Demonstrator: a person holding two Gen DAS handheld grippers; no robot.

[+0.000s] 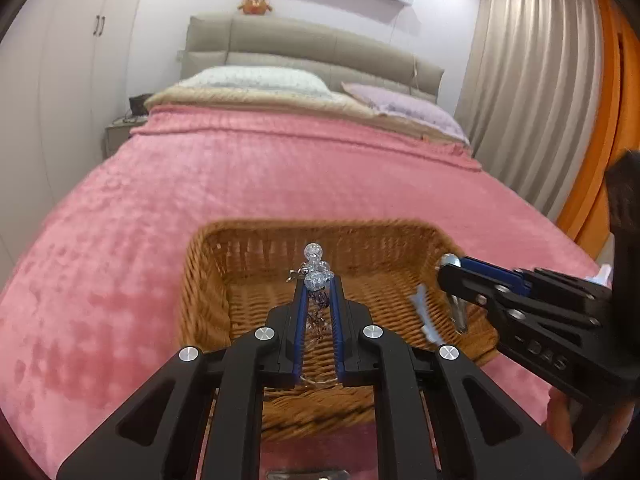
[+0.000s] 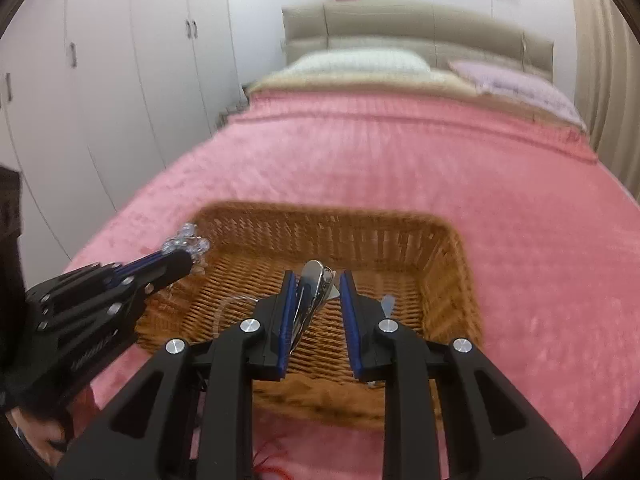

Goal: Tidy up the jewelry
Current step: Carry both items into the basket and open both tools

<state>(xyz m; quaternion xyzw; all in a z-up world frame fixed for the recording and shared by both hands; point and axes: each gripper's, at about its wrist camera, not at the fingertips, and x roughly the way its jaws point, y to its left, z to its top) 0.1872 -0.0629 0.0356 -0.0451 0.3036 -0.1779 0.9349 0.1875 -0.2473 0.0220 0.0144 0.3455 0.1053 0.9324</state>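
A pink blanket (image 1: 248,184) covers the bed across the middle of the frame; two pillows (image 1: 256,80) lie at its far end against a padded beige headboard (image 1: 304,46); white wardrobe doors (image 2: 120,80) fill the left; pleated curtains (image 1: 532,80) hang at the right; an orange plush toy (image 1: 255,3) sits atop the headboard.

A bed with a pink blanket (image 1: 248,184) fills the room's centre. Two pillows (image 1: 256,80) lie at its head against a padded beige headboard (image 1: 304,46). An orange soft toy (image 1: 255,4) sits on top of the headboard. White wardrobe doors (image 2: 120,80) line the left wall. Beige curtains (image 1: 532,80) hang at the right, beside an orange panel (image 1: 616,120). A nightstand (image 1: 120,132) stands left of the bed.
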